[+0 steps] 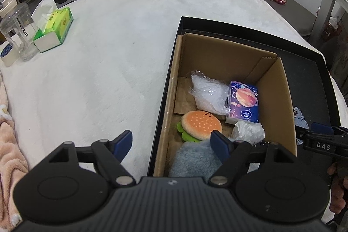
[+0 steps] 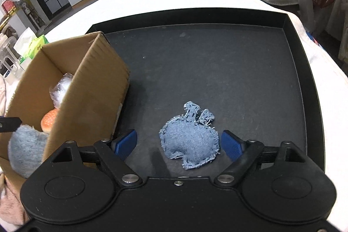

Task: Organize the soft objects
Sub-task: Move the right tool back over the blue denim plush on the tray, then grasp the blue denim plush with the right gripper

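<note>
Left gripper (image 1: 171, 141) angled down, jaws spread, nothing clamped. Right gripper (image 2: 178, 141) angled down, jaws spread.

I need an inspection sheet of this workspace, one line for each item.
Surface: white cloth under a black tray.
Job's things: cardboard box in the tray holds a burger plush, a planet-print tissue pack, two plastic bags and a grey-blue furry toy; a denim pouch lies on the tray floor.
Clutter: green tissue box, clear jug, tape roll, pink towel.
Grippers: left hand-held gripper open over the box's near left wall; right hand-held gripper open, pads either side of the denim pouch, not pressing.
Cables: nothing seen.
Surroundings: floor with boxes, slippers, toys.
</note>
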`<state>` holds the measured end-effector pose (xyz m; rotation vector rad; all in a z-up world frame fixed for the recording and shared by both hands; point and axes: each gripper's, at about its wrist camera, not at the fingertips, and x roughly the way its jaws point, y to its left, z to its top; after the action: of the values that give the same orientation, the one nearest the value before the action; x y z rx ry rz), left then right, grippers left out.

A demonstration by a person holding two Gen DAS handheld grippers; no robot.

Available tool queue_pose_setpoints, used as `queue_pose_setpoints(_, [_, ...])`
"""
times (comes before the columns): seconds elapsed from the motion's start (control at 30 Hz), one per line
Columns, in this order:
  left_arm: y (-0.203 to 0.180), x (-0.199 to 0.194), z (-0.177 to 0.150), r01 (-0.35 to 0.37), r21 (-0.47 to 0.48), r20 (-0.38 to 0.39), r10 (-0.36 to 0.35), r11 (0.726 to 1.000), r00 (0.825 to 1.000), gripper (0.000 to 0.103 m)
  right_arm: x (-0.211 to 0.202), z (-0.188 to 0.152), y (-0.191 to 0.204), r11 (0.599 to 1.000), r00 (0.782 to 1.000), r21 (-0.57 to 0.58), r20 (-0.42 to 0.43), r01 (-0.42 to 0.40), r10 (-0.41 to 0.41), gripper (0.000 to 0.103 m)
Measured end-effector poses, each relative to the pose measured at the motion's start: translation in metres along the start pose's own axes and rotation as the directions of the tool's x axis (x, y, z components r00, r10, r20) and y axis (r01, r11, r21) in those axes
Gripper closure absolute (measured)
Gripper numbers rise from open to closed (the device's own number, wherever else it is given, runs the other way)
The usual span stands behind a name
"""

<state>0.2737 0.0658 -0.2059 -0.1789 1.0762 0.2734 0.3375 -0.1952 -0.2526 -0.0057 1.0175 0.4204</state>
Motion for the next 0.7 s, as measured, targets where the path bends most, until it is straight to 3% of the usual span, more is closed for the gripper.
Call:
queue_pose_setpoints(0.23, [-0.010, 0.001, 0.002, -0.023, 0.014, 0.000, 0.023, 1.000, 1.000, 0.025, 0.010, -0.003, -0.006, 0.999, 0.999, 0.009, 0.001, 0.032, -0.032, 0.020])
queue_pose_setpoints(0.3, [-0.012, 0.000, 0.001, -0.032, 0.021, 0.002, 0.032, 0.999, 0.999, 0.025, 0.013, -0.003, -0.009, 0.999, 0.999, 0.021, -0.004, 0.047, -0.047, 0.025])
queue_pose_setpoints(0.47, [-0.015, 0.000, -0.001, -0.046, 0.022, 0.004, 0.046, 0.999, 0.999, 0.025, 0.007, -0.004, -0.015, 0.997, 0.997, 0.032, 0.018, 0.075, -0.076, 0.053])
queue_pose_setpoints(0.7, [-0.020, -0.003, -0.002, -0.052, 0.037, 0.012, 0.052, 0.998, 0.999, 0.025, 0.000, -0.010, -0.027, 0.991, 0.993, 0.061, 0.001, 0.117, -0.117, 0.054])
